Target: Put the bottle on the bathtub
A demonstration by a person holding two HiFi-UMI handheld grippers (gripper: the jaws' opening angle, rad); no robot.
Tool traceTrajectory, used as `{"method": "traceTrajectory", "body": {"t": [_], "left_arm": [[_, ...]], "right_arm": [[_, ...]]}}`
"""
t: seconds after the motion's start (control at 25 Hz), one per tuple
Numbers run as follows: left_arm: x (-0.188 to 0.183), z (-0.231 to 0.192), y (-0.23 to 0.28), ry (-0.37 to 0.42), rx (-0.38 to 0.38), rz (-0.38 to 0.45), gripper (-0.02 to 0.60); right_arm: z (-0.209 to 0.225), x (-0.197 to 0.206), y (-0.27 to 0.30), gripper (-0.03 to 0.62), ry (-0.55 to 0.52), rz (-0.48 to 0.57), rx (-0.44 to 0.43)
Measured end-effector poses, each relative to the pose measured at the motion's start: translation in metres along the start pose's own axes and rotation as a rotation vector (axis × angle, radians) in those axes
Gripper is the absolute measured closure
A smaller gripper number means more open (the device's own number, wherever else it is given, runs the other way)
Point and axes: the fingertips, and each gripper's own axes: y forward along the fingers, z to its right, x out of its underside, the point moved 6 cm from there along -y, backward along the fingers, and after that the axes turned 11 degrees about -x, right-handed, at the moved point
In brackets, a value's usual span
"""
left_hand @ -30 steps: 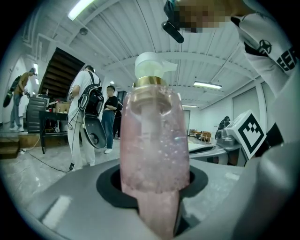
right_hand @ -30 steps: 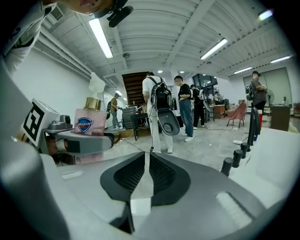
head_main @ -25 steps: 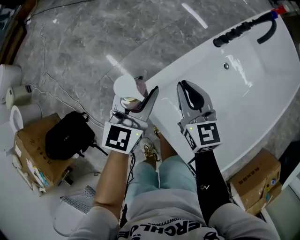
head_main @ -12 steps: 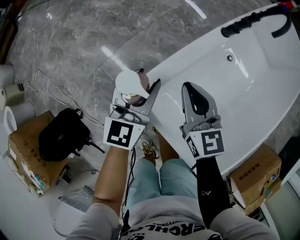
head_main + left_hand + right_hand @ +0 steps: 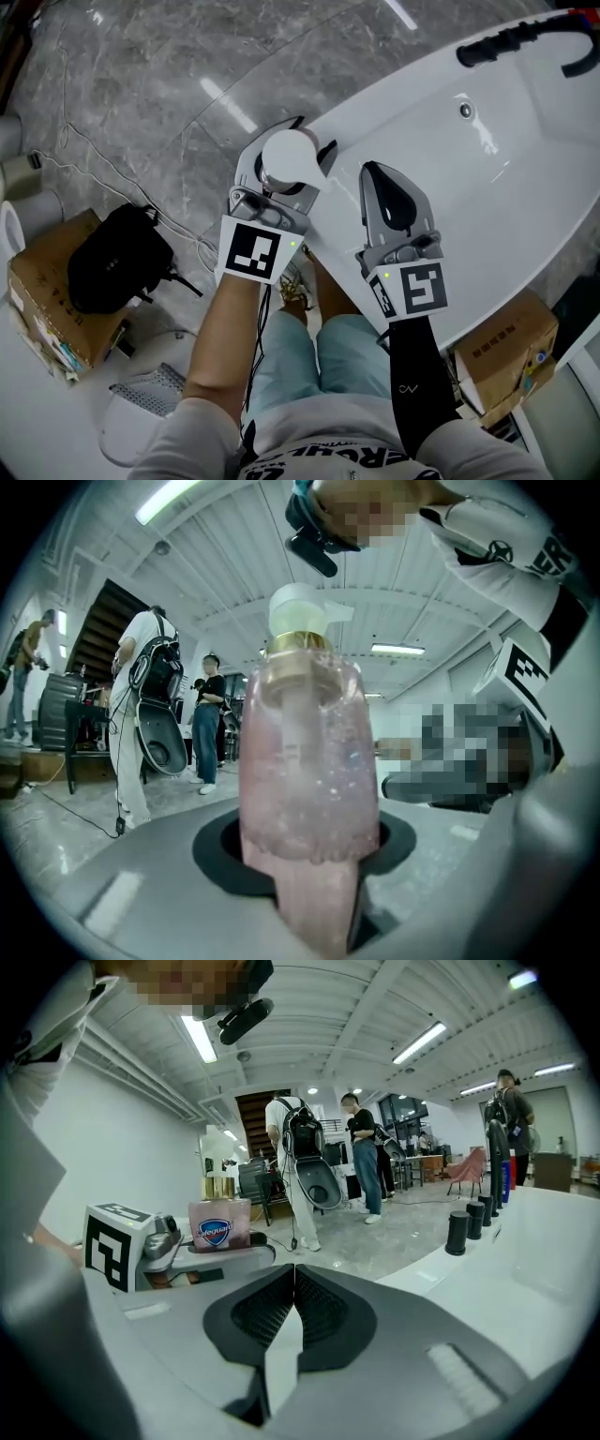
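Bottle (image 5: pixel 305 789) sits upright, clamped in the left tongs (image 5: pixel 284 150) by the bathtub (image 5: pixel 487 187) edge; right tongs (image 5: pixel 294 1288) closed, empty.

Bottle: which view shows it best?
Left gripper view: the bottle fills the centre, upright, its pink liquid and gold collar plain, clamped in the left gripper. Head view shows only its white pump cap from above, near the bathtub rim. Right gripper view shows it small at left, label facing the camera.
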Motion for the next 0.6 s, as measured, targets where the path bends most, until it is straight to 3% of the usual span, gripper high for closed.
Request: {"method": "traceTrajectory", "body": {"t": [0.24, 0.36, 0.52, 0.6], "left_arm": [[0.005, 0.0, -0.01, -0.06, -0.026, 0.028, 0.278], [0.009, 0.001, -0.016, -0.037, -0.022, 0.008, 0.275], [0.016, 0.007, -0.02, 0.058, 0.017, -0.038, 0.268], [0.017, 0.007, -0.02, 0.024, 0.002, -0.037, 0.267]], "right_arm": [[0.004, 0.0, -0.004, 0.563, 0.014, 0.011, 0.01], [0.003, -0.001, -0.004, 0.563, 0.034, 0.022, 0.007], [0.004, -0.001, -0.005, 0.563, 0.039, 0.027, 0.009], [0.004, -0.002, -0.006, 0.563, 0.04, 0.028, 0.011]]}}
